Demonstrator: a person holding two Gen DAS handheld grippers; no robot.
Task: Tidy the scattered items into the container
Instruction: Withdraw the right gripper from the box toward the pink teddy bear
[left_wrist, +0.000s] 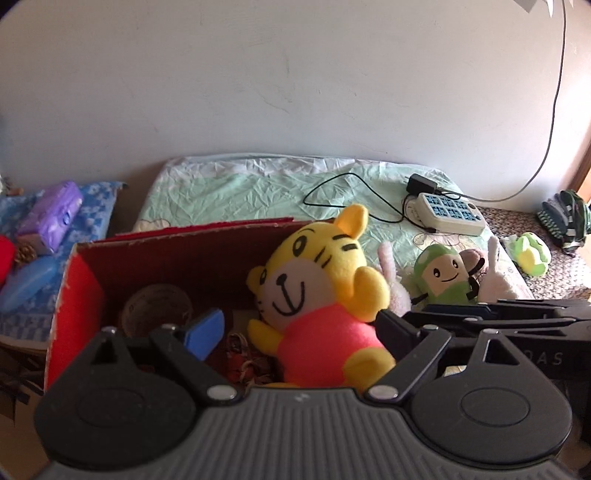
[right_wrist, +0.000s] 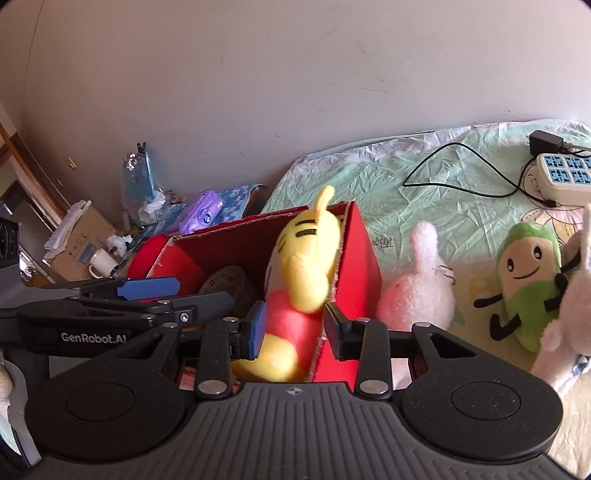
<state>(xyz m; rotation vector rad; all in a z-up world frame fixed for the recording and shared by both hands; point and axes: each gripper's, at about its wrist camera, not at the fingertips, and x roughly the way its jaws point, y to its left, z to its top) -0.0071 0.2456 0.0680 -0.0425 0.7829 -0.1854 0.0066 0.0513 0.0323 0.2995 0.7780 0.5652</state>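
The right gripper (right_wrist: 293, 326) has its blue pads on either side of the yellow tiger plush (right_wrist: 295, 280), at the pink shirt, with the jaws narrowed about halfway; from its own camera the left pad looks pressed to the toy, while the right pad sits at the edge of the box wall, so I cannot tell for sure that it is clamped. The left gripper (left_wrist: 295, 325) is spread wide and grips nothing; in its view the tiger lies between its jaws without either pad touching.

The tiger is inside the red cardboard box (right_wrist: 360, 251), leaning against the right-hand wall, its head and ear above the rim, beside a roll of brown tape (left_wrist: 157, 306). On the green bedsheet (left_wrist: 240, 192) just outside wait a pink plush (right_wrist: 419, 291) and a green smiling plush (right_wrist: 526, 280), with a white power strip (left_wrist: 448, 214) further back.

To settle this toy well, I would press it down and away from the wall so it lies flat and leaves room, then let go fully and lift clear before pulling back, minding the pad nearest the cardboard so the box is not dragged
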